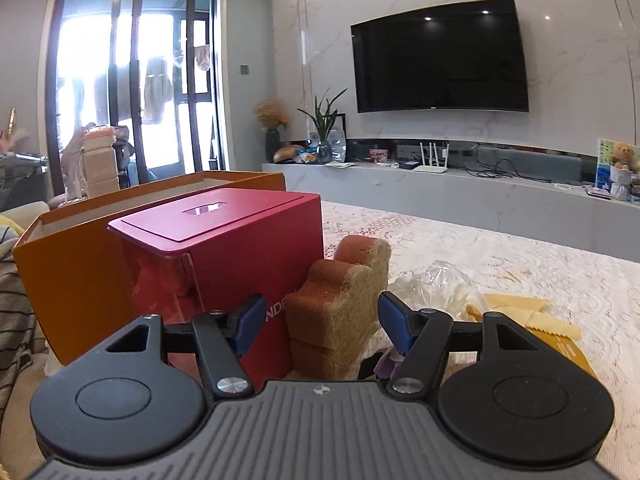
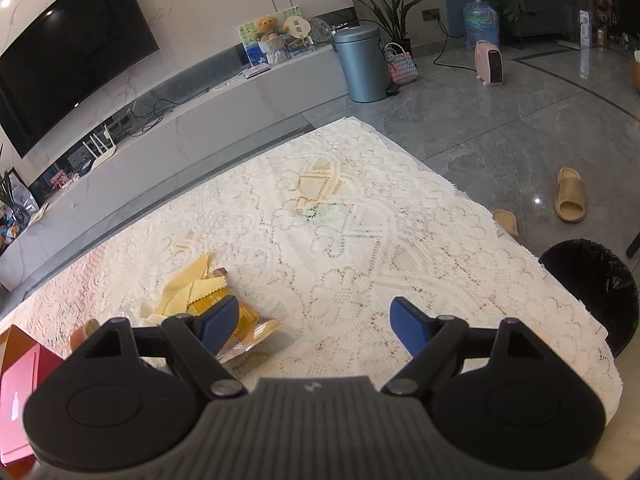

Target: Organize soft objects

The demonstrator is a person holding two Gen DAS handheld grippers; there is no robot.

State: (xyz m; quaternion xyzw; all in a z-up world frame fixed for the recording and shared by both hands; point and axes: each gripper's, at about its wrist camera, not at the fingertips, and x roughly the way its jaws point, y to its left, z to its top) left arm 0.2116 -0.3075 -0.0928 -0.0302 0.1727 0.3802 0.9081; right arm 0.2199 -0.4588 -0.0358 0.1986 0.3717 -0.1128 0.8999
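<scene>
Lace tablecloth [image 2: 360, 240] bears orange box [image 1: 72, 280] (contents hidden), red box [image 1: 224, 248] beside.

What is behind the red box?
Right behind the red box sits an open orange box. Only its walls and pale inner rim show; whatever lies inside is hidden. A brown sponge stands beside the red box, between the open left gripper's fingers.
</scene>
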